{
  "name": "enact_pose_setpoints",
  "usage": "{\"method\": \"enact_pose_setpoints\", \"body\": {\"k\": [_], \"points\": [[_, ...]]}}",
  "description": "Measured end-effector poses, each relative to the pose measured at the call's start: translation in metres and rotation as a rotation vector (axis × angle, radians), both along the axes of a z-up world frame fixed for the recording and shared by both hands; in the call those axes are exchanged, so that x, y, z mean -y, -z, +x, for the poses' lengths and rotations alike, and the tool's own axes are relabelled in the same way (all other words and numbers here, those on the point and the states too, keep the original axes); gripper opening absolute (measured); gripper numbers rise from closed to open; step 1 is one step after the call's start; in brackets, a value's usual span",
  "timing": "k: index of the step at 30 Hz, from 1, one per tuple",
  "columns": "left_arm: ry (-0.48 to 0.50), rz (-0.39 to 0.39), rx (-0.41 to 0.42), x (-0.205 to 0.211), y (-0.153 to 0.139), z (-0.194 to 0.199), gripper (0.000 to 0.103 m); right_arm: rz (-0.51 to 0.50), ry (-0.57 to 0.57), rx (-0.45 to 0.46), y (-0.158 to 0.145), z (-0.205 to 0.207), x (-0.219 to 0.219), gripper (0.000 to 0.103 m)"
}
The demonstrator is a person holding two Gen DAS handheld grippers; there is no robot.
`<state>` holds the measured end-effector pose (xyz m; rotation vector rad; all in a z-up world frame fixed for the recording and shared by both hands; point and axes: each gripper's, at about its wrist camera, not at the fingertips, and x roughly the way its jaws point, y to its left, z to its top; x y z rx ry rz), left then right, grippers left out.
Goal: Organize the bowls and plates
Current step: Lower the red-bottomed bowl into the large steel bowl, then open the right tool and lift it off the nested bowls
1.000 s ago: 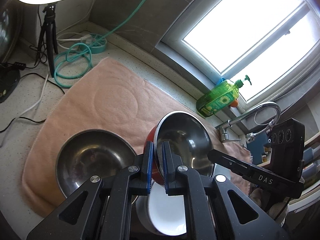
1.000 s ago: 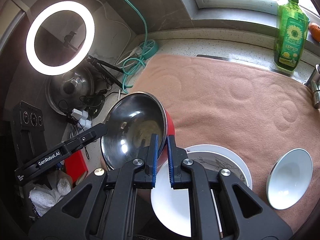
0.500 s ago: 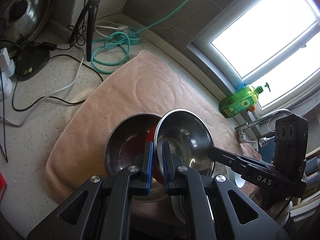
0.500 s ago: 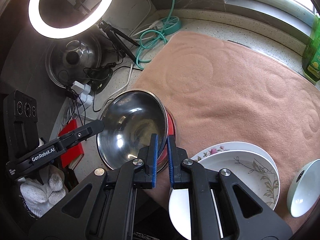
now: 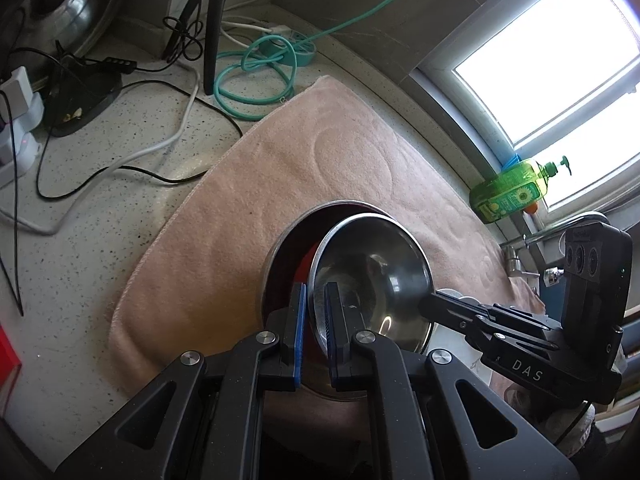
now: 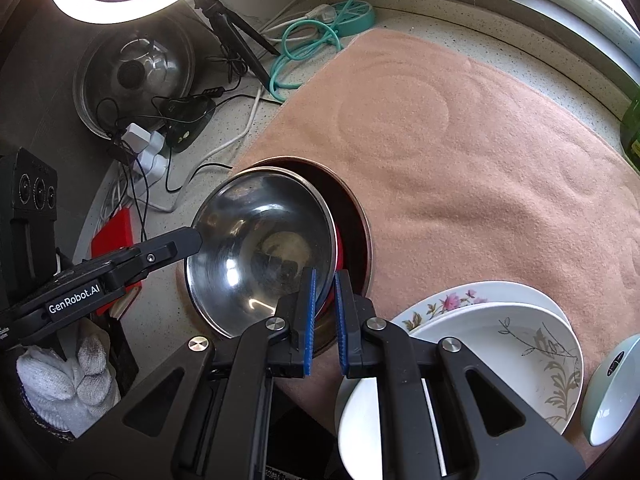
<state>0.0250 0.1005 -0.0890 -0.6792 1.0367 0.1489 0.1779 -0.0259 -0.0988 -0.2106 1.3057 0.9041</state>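
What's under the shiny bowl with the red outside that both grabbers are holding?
Under the red-sided steel bowl sits a bigger steel bowl on the pink towel. Only its rim and a strip of inner wall show; its bottom is covered, so anything inside is hidden.

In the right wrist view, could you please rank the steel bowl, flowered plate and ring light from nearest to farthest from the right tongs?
1. Steel bowl: its rim is clamped in the right tongs.
2. Flowered plate: on the towel, just right.
3. Ring light: far off, upper left.
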Motion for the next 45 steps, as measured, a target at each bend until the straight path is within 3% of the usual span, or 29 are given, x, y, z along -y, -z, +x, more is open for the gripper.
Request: {"method": "enact_pose_setpoints", "body": {"k": [36, 45], "points": [[0.019, 0.038, -0.073, 0.005, 0.016, 0.009, 0.007, -0.053, -0.021, 0.021, 0.012, -0.002, -0.012, 0.012], [0.030, 0.055, -0.066, 0.007, 0.012, 0.012, 0.008, -0.039, -0.030, 0.032, 0.007, -0.004, -0.016, 0.035]]}}
